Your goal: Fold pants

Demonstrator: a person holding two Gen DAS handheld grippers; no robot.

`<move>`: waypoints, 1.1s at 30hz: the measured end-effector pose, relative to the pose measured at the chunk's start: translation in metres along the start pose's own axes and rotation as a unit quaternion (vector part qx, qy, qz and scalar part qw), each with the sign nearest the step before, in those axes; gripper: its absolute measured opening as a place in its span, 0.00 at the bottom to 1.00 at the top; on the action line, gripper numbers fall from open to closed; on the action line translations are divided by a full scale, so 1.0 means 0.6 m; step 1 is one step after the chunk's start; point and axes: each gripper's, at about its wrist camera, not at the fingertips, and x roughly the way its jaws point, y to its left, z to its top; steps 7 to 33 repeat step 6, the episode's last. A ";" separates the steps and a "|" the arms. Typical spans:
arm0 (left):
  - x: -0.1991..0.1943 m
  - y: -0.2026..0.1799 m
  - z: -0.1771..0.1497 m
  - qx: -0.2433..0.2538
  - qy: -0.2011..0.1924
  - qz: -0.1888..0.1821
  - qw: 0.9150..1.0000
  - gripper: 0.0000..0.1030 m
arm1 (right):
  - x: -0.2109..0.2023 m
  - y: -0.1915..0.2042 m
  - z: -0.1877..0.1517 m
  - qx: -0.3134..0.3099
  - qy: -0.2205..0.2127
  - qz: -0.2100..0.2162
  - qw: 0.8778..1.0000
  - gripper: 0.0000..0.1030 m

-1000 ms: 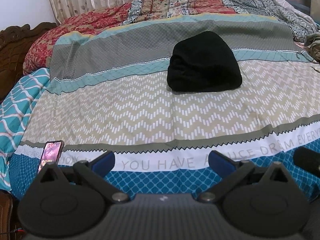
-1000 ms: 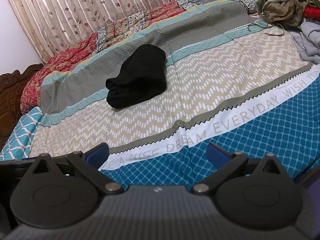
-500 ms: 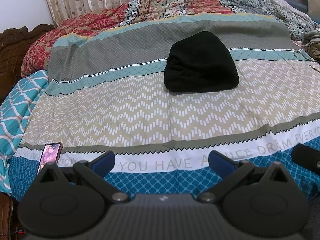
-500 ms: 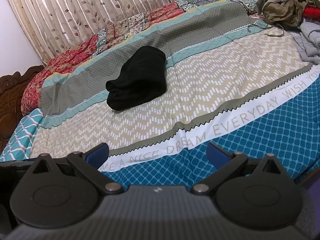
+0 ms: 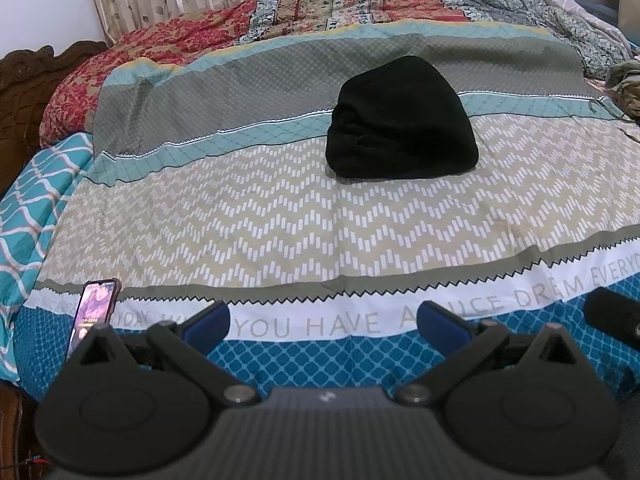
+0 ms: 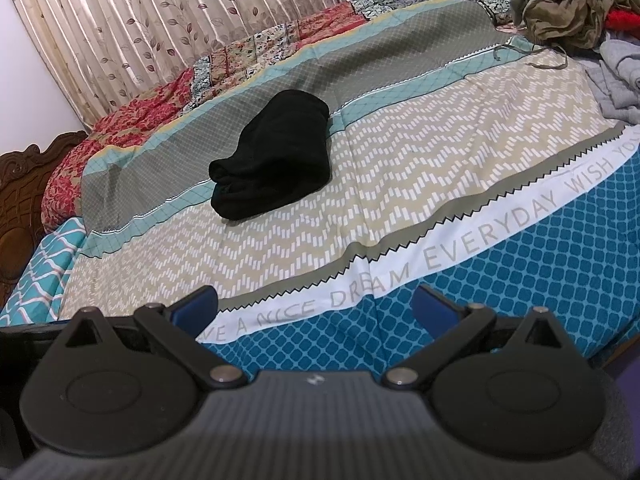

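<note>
The left gripper (image 5: 323,322) and the right gripper (image 6: 316,307) are hovering over the near edge of the bed, jaws spread wide and gripping nothing. A phone (image 5: 93,309) is lying at the bedspread's (image 5: 280,216) near left corner. Beyond the grippers, the zigzag band is lying bare and open. Further in, well apart from both grippers, the black pants (image 5: 400,120) are sitting as a compact folded bundle. A clothes pile (image 6: 568,4) is crowding the far right edge.
</note>
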 end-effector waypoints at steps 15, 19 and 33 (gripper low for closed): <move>-0.009 -0.006 0.000 0.004 -0.010 -0.026 1.000 1.00 | -0.002 0.003 -0.002 -0.011 -0.010 -0.004 1.000 1.00; -0.009 -0.006 0.000 0.004 -0.010 -0.026 1.000 1.00 | -0.002 0.003 -0.002 -0.011 -0.010 -0.004 1.000 1.00; -0.009 -0.006 0.000 0.004 -0.010 -0.026 1.000 1.00 | -0.002 0.003 -0.002 -0.011 -0.010 -0.004 1.000 1.00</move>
